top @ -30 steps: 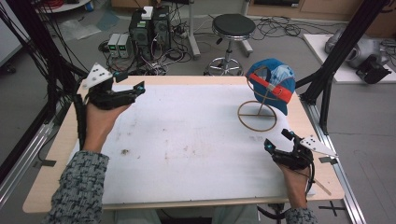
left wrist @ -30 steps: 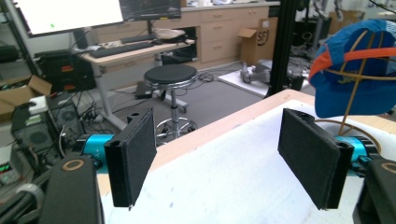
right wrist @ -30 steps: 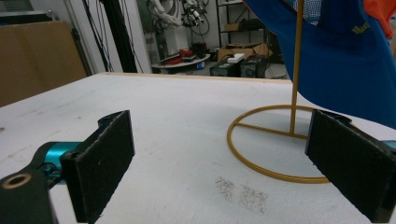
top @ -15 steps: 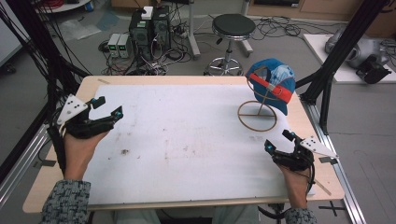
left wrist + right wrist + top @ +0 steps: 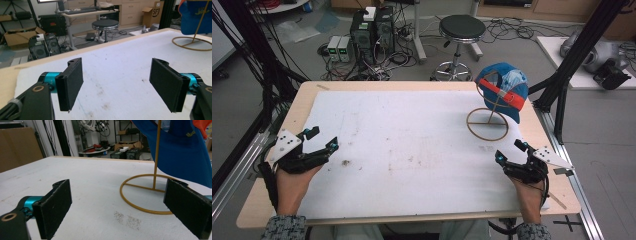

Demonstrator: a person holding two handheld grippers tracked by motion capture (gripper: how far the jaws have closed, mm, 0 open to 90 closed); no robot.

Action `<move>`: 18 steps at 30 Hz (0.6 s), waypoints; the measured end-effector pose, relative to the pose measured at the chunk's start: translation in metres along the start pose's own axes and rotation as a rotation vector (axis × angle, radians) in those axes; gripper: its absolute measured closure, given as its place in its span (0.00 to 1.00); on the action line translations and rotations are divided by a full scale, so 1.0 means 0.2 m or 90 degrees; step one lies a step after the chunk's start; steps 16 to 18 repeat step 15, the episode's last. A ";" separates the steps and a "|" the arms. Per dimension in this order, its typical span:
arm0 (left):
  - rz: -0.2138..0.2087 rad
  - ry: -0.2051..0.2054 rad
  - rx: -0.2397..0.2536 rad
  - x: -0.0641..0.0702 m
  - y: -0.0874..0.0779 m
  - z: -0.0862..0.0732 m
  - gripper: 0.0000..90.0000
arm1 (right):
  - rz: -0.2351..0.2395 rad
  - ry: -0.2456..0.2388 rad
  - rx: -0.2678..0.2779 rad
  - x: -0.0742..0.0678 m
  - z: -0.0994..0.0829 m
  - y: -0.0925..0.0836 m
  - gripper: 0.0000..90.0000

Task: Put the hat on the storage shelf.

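- Two grippers sit at the near edge of the table [image 5: 412, 85], one in each of your hands, and your forearms enter from the bottom of the high view.
- Your left gripper [image 5: 321, 142] is near the table's left edge, well apart from the cap stand [image 5: 487, 124]. Its jaws stand wide apart with nothing between them; the left gripper view looks past its black pads [image 5: 71, 81] onto bare white mat [image 5: 402, 150].
- Your right gripper [image 5: 511, 151] is near the table's right edge, just on your side of the cap stand's ring base. Its jaws are also spread wide and hold nothing; in the right gripper view the gold ring lies on the mat close ahead.
- Farther back on the right, a blue cap [image 5: 507, 90] with an orange-red strap hangs on the stand's thin upright rod, above the ring base.
- Beyond the table's far edge, a black round stool [image 5: 462, 30] stands on the floor behind the cap stand, and computer towers [image 5: 372, 30] with tangled cables stand farther to its left.
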State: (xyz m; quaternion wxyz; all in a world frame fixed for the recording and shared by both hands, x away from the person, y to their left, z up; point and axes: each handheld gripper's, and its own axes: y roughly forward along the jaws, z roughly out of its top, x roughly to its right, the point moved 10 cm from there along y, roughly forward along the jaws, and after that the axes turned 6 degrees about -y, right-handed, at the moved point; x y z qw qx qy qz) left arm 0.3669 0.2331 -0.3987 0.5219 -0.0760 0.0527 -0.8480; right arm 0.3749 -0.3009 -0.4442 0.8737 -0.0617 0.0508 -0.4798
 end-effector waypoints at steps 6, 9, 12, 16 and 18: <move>0.009 -0.011 0.000 -0.02 -0.04 -0.07 0.30 | -0.003 -0.003 -0.003 0.00 0.00 0.00 0.08; 0.008 -0.008 -0.002 -0.02 -0.05 -0.08 0.30 | -0.003 -0.004 -0.002 0.00 0.00 0.00 0.08; 0.009 -0.013 -0.002 -0.02 -0.05 -0.10 0.30 | -0.002 -0.006 -0.001 0.00 0.00 0.00 0.08; 0.008 -0.013 -0.003 -0.02 -0.05 -0.11 0.30 | -0.004 -0.005 -0.001 0.00 0.00 0.00 0.08; 0.008 -0.013 -0.003 -0.02 -0.05 -0.11 0.30 | -0.004 -0.005 -0.001 0.00 0.00 0.00 0.08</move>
